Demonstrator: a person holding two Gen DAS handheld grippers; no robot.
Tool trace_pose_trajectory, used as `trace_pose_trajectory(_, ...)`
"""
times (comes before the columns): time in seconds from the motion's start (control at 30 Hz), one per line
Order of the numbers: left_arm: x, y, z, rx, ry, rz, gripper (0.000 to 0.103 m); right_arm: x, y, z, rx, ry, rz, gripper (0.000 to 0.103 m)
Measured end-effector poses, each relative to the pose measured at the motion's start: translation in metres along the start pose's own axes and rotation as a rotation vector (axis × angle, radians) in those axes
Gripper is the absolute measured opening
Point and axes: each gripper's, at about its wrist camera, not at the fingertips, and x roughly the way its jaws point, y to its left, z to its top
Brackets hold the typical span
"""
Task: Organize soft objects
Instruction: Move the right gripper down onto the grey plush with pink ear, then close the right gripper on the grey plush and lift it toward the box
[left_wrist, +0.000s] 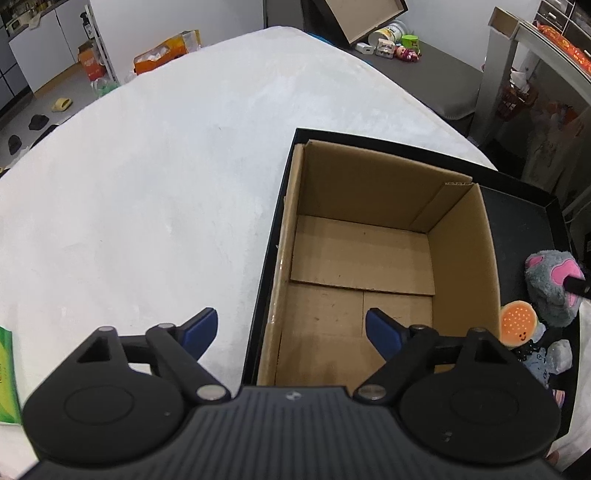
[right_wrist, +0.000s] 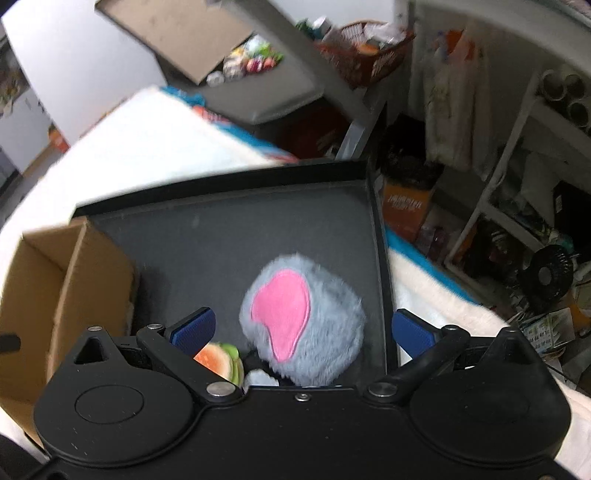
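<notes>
Both tools gape, grasping nothing: left tool (left_wrist: 291, 326) over one bare cardboard box (left_wrist: 369, 258), right tool (right_wrist: 303, 325) astride one furry grey-pink plush (right_wrist: 303, 321).

a white fuzzy bed (left_wrist: 147, 192) is carrying a black tray (left_wrist: 524, 218). a green item (left_wrist: 7, 373) is lying at its left edge.

My left gripper (left_wrist: 291, 329): black body, blue pads; right gripper (right_wrist: 303, 328) the same. Cardboard box (left_wrist: 461, 266): plain brown inside. Tray (right_wrist: 221, 236): black rim, dark grey floor. Plush toy (right_wrist: 303, 317): grey fur with a pink patch. Burger toy (left_wrist: 518, 323): orange, pale dots, small smiling face; green layers show from my right camera. Bed cover (left_wrist: 147, 184): white.
</notes>
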Motion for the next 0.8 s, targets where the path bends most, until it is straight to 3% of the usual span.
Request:
trace_pose_trajectory(0.27,0.011,0.004,-0.003,-0.040,0.030,-0.019,0.056,0.015,0.012,0.000,-0.078,0.015,-0.079,0.103)
trace_pose_trajectory(0.47,0.012,0.002,-0.006,-0.010,0.028,-0.022,0.038,0.010,0.020,-0.004,-0.162,-0.047,-0.118,0.101)
trace_pose_trajectory(0.57,0.013,-0.001,-0.012,-0.006,0.011,-0.010,0.033,0.015,0.021,-0.008,-0.198,-0.023,-0.141,0.087)
trace_pose_trajectory(0.7,0.009,0.001,-0.022,-0.031,-0.018,-0.009,0.025,0.011,0.022,-0.010,-0.202,-0.025,-0.092,0.065)
trace_pose_trajectory(0.8,0.006,0.005,-0.028,-0.044,-0.036,-0.015,0.020,0.008,0.027,-0.013,-0.232,-0.034,-0.095,0.057)
